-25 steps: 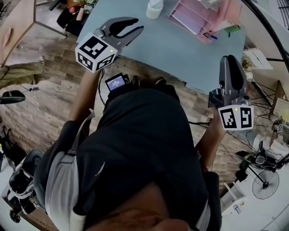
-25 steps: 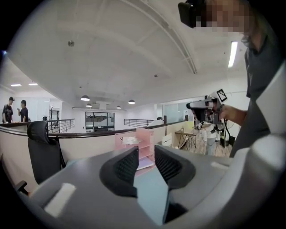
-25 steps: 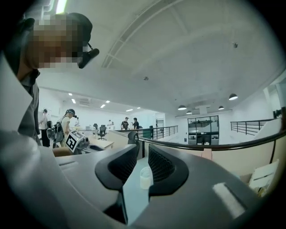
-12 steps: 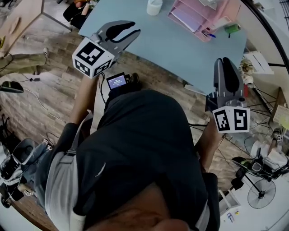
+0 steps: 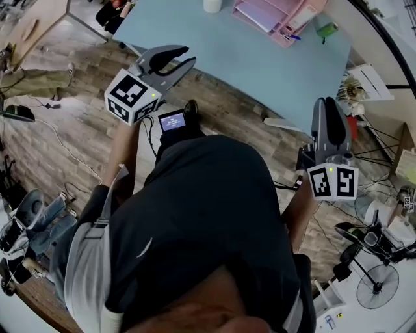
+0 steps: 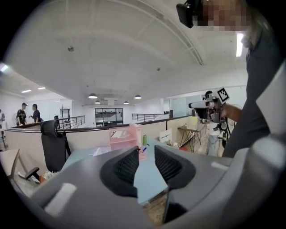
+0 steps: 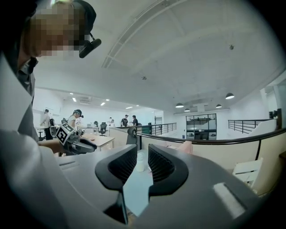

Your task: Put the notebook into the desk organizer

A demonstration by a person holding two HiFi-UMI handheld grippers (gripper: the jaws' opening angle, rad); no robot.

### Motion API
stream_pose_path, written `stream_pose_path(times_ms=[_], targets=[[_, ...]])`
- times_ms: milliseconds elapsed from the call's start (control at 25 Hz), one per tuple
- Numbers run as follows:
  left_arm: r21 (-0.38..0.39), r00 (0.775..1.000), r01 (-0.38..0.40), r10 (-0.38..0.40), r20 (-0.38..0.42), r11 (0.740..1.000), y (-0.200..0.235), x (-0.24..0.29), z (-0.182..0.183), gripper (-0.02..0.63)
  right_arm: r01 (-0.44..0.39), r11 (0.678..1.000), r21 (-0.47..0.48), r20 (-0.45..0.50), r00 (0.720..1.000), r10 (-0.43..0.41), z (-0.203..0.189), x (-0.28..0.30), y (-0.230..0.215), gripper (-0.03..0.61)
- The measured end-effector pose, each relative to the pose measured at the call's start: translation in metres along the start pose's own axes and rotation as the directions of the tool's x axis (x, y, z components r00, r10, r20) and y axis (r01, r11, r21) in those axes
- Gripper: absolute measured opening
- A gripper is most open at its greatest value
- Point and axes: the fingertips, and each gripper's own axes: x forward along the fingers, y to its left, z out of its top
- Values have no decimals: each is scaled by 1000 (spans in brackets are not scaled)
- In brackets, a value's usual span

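Claws short of desk (image 5: 247,71); organizer (image 5: 281,38) at its far edge
Left claw (image 5: 190,56), right claw (image 5: 328,102): jaws slightly apart, empty; left claw aimed straight at organizer; notebook not made out, possibly inside.

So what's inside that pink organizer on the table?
The pink organizer shows a pale flat tray and a blue pen at its edge. Its lower shelves are covered from above; what they hold cannot be told.

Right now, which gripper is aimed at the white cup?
The right gripper: the white cup shows through its jaws' gap. The left gripper faces the pink organizer instead.
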Motion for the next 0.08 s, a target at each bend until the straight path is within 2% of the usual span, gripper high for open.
stream_pose_path(times_ms=[80], targets=[[-14, 1000, -17, 17, 3, 1000, -14, -4, -2, 169, -10, 1000, -8, 2, 1000, 10, -1, -12, -4, 80]])
